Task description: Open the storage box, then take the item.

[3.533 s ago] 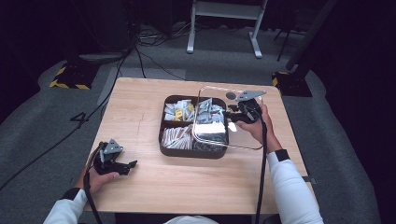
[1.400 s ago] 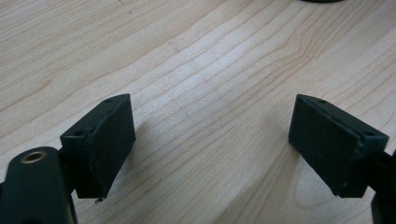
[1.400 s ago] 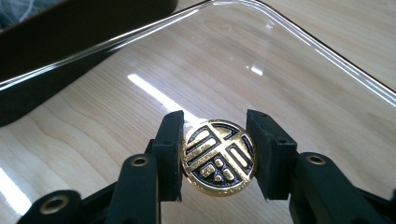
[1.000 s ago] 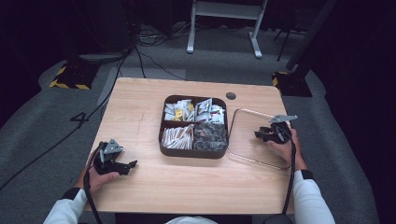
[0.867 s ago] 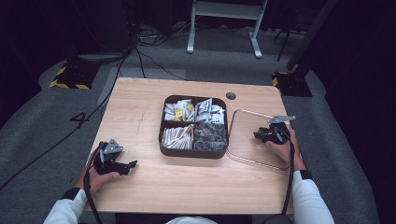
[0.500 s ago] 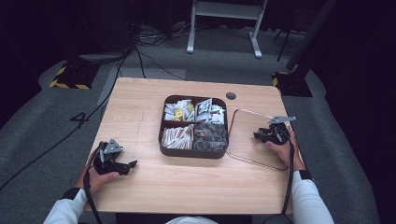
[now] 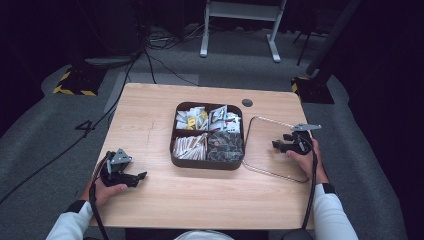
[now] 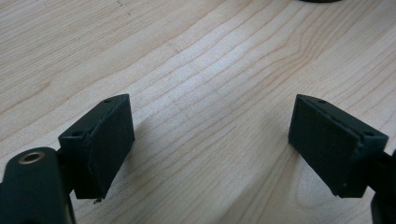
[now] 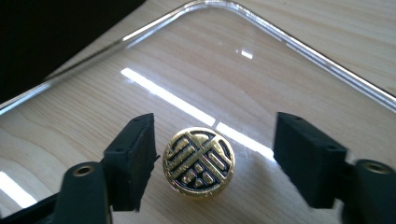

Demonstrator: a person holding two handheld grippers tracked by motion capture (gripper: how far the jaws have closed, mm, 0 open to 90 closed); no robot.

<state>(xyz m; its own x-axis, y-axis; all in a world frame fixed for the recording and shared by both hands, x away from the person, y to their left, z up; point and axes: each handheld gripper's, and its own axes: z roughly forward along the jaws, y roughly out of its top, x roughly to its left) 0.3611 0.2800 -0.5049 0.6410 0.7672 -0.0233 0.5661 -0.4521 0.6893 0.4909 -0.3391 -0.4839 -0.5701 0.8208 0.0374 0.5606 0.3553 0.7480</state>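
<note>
A clear square lid (image 7: 267, 147) with a gold and black knob (image 9: 198, 163) lies flat on the table, right of the brown tray (image 7: 207, 163). My right gripper (image 7: 276, 145) sits over the lid's right part. In the right gripper view its jaws have just been opening. They stand apart on either side of the knob, the right gripper (image 9: 217, 140) open, the left pad close to the knob and the right pad well clear. My left gripper (image 7: 141, 176) rests near the table's front left, and in its own view the left gripper (image 8: 210, 135) is open over bare wood.
The tray has four compartments holding packets and sachets (image 7: 200, 117), sticks (image 7: 189, 146) and dark pieces (image 7: 225, 145). A round cable hole (image 7: 247, 103) lies behind the tray. Cables trail from both grippers toward the front edge. The wooden table (image 7: 150, 115) is bare on the left.
The right hand brought the lid from above the tray to the table at the right and laid it down. The left hand has stayed put.
</note>
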